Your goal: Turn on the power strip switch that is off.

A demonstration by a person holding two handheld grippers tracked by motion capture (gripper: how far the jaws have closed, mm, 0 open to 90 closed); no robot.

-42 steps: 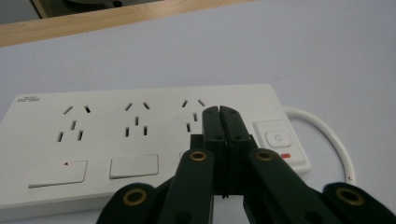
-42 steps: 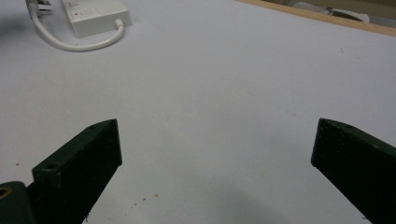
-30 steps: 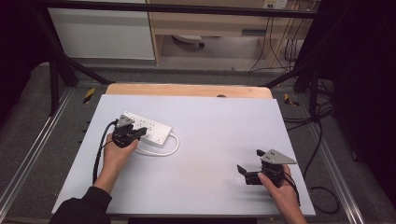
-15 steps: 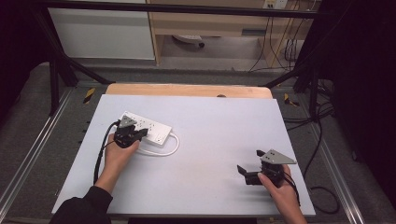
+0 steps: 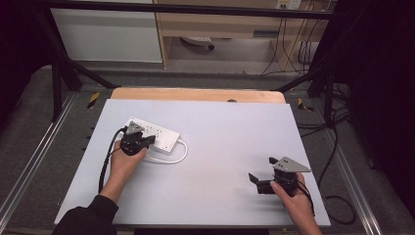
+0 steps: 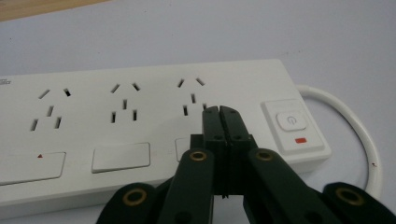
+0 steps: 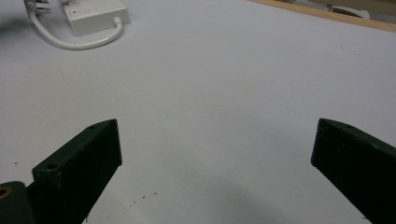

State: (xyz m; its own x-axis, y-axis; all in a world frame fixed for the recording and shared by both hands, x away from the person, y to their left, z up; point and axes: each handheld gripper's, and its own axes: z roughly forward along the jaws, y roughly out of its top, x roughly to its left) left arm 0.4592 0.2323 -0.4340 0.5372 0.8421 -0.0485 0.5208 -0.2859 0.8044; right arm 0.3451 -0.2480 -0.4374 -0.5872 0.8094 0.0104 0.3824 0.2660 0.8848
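A: The left gripper sat over the near edge of the white power strip in the high view, on the left part of the grey table. How were its jaws?

B: Clenched, tip against tip, with nothing between them. The right gripper rested near the front right corner of the table, well apart from the strip, with its jaws spread wide and empty.

A: And the strip's cord?

B: The white cord left the strip's right end and curled back along its near side in a loop.

A: What did the left gripper view add?

B: The left gripper had its two black jaws pressed flat together, pointing at the power strip just left of the power switch. The tips lay over the strip's top below the rightmost socket; whether they touched it I could not tell. The cord curved off at the right.

A: And the right gripper view?

B: The right gripper showed one jaw at each lower corner, far apart, with bare table between. The end of the power strip and its looped cord lay far off at the top left.
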